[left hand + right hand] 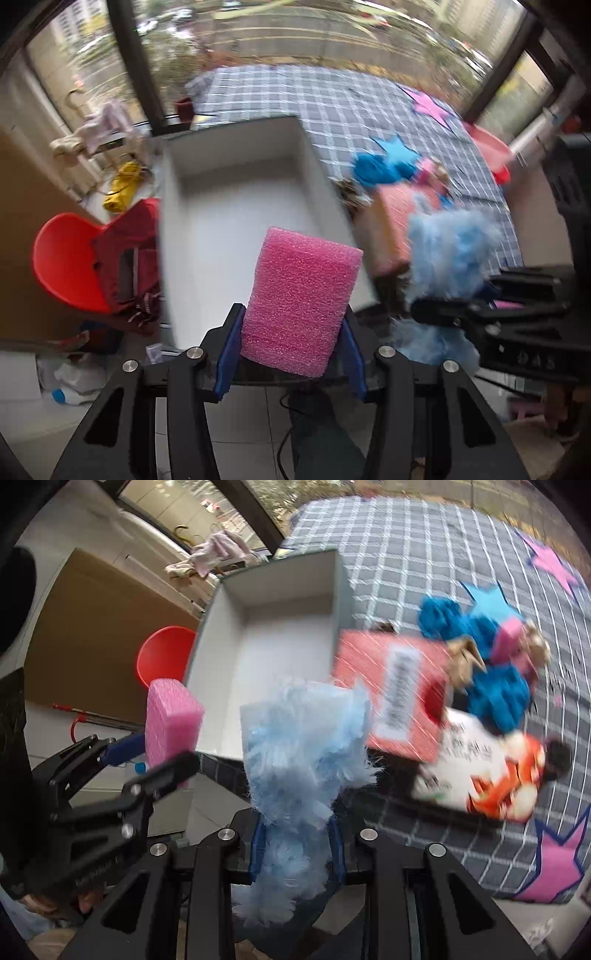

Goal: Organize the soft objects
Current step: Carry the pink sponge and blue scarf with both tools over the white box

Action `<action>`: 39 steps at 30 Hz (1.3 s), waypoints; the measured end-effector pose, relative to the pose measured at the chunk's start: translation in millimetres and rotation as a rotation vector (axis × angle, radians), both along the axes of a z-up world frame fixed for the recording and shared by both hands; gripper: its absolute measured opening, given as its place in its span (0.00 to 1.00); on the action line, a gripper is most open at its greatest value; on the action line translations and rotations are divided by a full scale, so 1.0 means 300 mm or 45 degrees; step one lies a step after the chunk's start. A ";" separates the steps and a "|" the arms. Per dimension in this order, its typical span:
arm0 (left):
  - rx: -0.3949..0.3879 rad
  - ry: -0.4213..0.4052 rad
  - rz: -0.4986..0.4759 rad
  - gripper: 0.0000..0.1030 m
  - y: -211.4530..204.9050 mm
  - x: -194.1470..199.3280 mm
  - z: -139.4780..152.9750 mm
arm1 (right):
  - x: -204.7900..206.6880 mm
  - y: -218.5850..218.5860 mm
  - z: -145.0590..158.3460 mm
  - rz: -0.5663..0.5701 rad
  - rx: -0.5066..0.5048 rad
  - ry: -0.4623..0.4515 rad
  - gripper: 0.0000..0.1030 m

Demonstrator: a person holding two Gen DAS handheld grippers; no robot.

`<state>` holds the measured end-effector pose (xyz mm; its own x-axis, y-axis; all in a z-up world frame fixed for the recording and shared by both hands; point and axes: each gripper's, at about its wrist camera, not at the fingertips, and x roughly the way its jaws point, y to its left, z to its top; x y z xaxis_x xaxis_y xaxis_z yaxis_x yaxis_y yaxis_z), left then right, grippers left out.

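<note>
My left gripper (290, 354) is shut on a pink foam block (301, 299), held upright in front of an open white box (236, 206). My right gripper (297, 843) is shut on a fluffy light-blue soft item (303, 746), just short of the same white box (280, 638). From the right wrist view the left gripper (155, 746) with its pink foam block (171, 712) is at the left; from the left wrist view the right gripper (491, 306) and the blue fluffy item (448, 254) are at the right. The box holds nothing that I can see.
The box sits on a grey checked cloth (424, 550) with pink and blue stars. Blue plush pieces (476, 657), a red carton (395, 690), a white-and-orange package (487, 775) lie to the right of the box. A red chair (66, 258) with dark red clothing stands left.
</note>
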<state>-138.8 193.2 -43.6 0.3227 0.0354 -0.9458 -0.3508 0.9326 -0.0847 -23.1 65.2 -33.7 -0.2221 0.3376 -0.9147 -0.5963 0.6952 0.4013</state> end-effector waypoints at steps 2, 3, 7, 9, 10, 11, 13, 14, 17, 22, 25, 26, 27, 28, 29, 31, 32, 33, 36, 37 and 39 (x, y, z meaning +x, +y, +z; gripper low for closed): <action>0.018 -0.005 0.052 0.51 0.041 -0.010 0.000 | -0.006 0.047 0.013 0.015 0.001 -0.029 0.30; 0.018 -0.008 0.078 0.51 0.062 -0.016 -0.002 | -0.005 0.077 0.019 0.020 -0.002 -0.045 0.30; 0.028 -0.023 0.142 0.51 0.125 -0.024 -0.011 | 0.022 0.144 0.034 0.003 -0.027 -0.117 0.30; 0.059 -0.025 0.165 0.51 0.139 -0.021 -0.017 | 0.040 0.160 0.040 -0.014 -0.043 -0.142 0.30; 0.068 -0.027 0.172 0.51 0.143 -0.014 -0.020 | 0.046 0.170 0.041 -0.027 -0.051 -0.150 0.30; 0.072 -0.030 0.183 0.51 0.152 -0.008 -0.025 | 0.053 0.180 0.040 -0.040 -0.058 -0.155 0.30; 0.056 -0.034 0.205 0.51 0.166 0.006 -0.033 | 0.064 0.207 0.036 -0.044 -0.075 -0.164 0.30; 0.044 -0.038 0.219 0.51 0.176 0.012 -0.039 | 0.068 0.216 0.036 -0.041 -0.080 -0.170 0.30; 0.033 -0.037 0.236 0.51 0.188 0.027 -0.056 | 0.073 0.247 0.029 -0.037 -0.093 -0.189 0.30; 0.020 -0.018 0.251 0.51 0.216 0.036 -0.094 | 0.073 0.278 0.009 -0.034 -0.135 -0.208 0.30; 0.038 -0.005 0.258 0.51 0.228 0.045 -0.115 | 0.075 0.297 -0.003 -0.033 -0.158 -0.225 0.30; 0.037 0.000 0.261 0.51 0.233 0.047 -0.123 | 0.076 0.302 -0.006 -0.032 -0.162 -0.227 0.30; 0.037 0.007 0.262 0.51 0.237 0.049 -0.131 | 0.077 0.309 -0.012 -0.031 -0.167 -0.228 0.30; 0.038 0.012 0.262 0.51 0.238 0.050 -0.137 | 0.077 0.317 -0.019 -0.030 -0.171 -0.231 0.30; 0.042 0.017 0.261 0.51 0.242 0.053 -0.143 | 0.076 0.325 -0.026 -0.029 -0.175 -0.231 0.30; 0.040 0.031 0.265 0.51 0.250 0.059 -0.160 | 0.075 0.341 -0.038 -0.024 -0.181 -0.232 0.30; 0.035 0.036 0.268 0.51 0.254 0.060 -0.168 | 0.075 0.346 -0.043 -0.023 -0.182 -0.233 0.30; 0.033 0.041 0.270 0.51 0.255 0.060 -0.175 | 0.075 0.352 -0.049 -0.022 -0.184 -0.235 0.30; 0.033 0.054 0.269 0.51 0.262 0.065 -0.195 | 0.076 0.370 -0.065 -0.022 -0.193 -0.242 0.30; 0.030 0.060 0.271 0.51 0.259 0.069 -0.201 | 0.075 0.376 -0.071 -0.020 -0.196 -0.246 0.30; 0.025 0.071 0.271 0.51 0.262 0.071 -0.215 | 0.072 0.384 -0.080 -0.014 -0.202 -0.250 0.30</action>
<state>-117.4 271.9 -108.1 0.2535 0.1158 -0.9604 -0.5435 0.8384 -0.0423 -1.4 180.5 -57.6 -0.0317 0.1877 -0.9817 -0.6445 0.7469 0.1636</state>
